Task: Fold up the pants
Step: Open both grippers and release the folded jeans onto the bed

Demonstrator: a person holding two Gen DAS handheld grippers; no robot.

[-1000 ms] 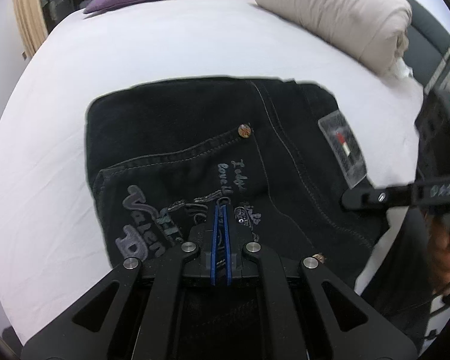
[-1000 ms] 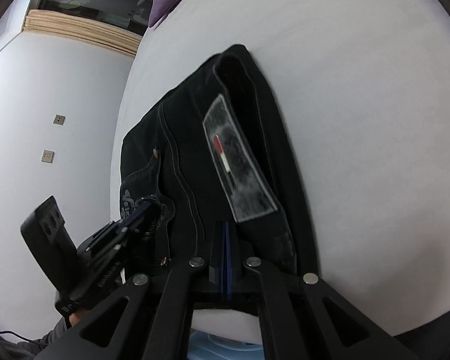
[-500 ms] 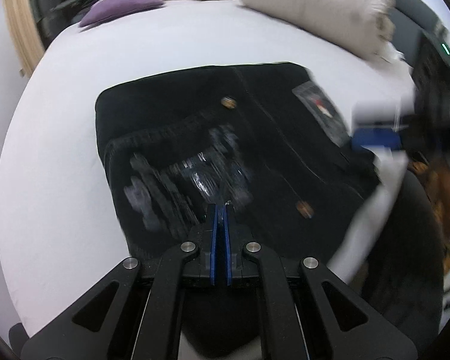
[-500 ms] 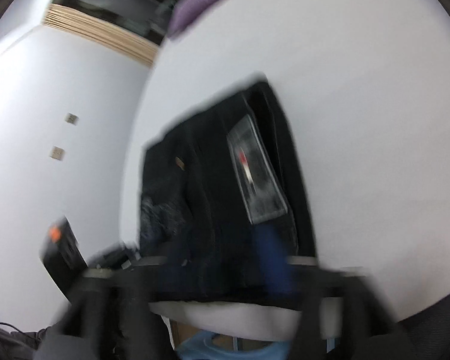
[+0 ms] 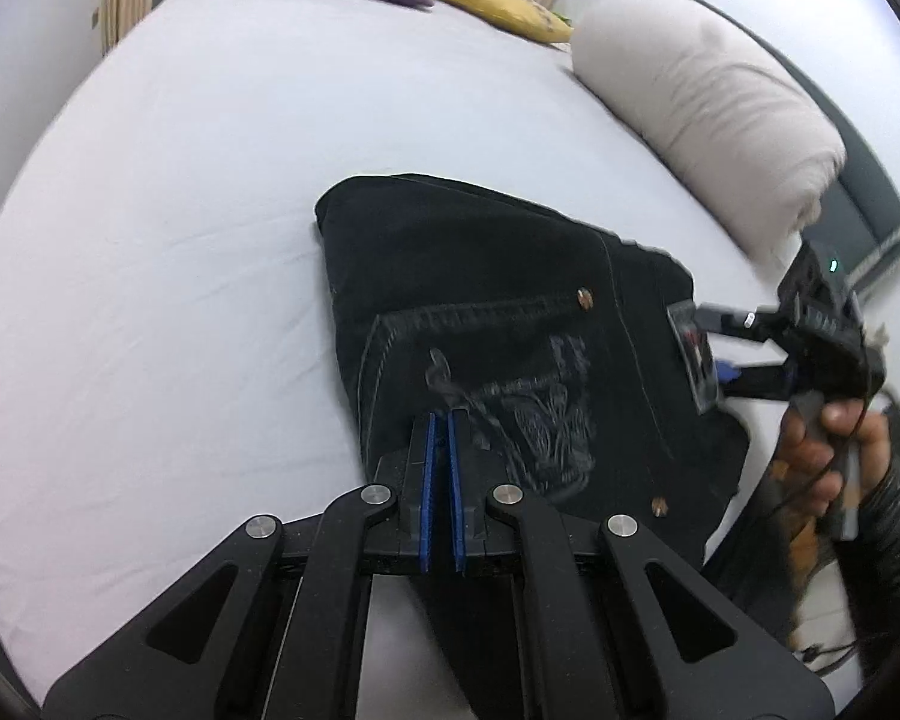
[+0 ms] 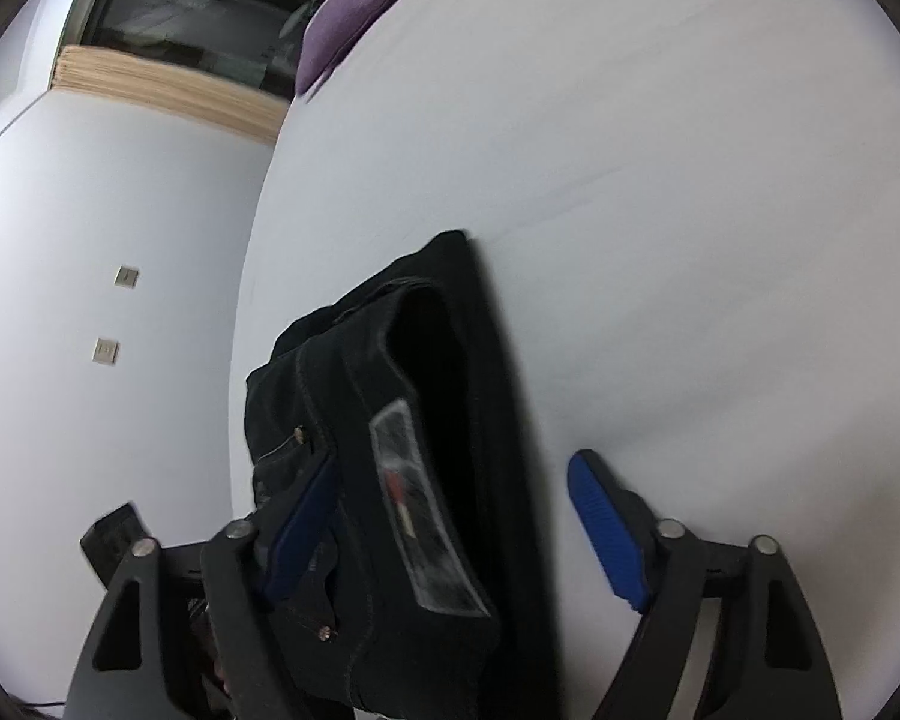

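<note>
Keep your left gripper (image 5: 440, 420) pinched nearly shut above the pants (image 5: 510, 324) while your wide-open right gripper (image 6: 450, 480) straddles the waistband squarely.

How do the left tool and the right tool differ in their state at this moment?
The left tool has its blue pads nearly together, with nothing visibly between them; the right tool stands wide open. The left tool hovers at the pocket side of the black pants; the right tool straddles their waistband edge. Both have black arms and blue pads.
</note>
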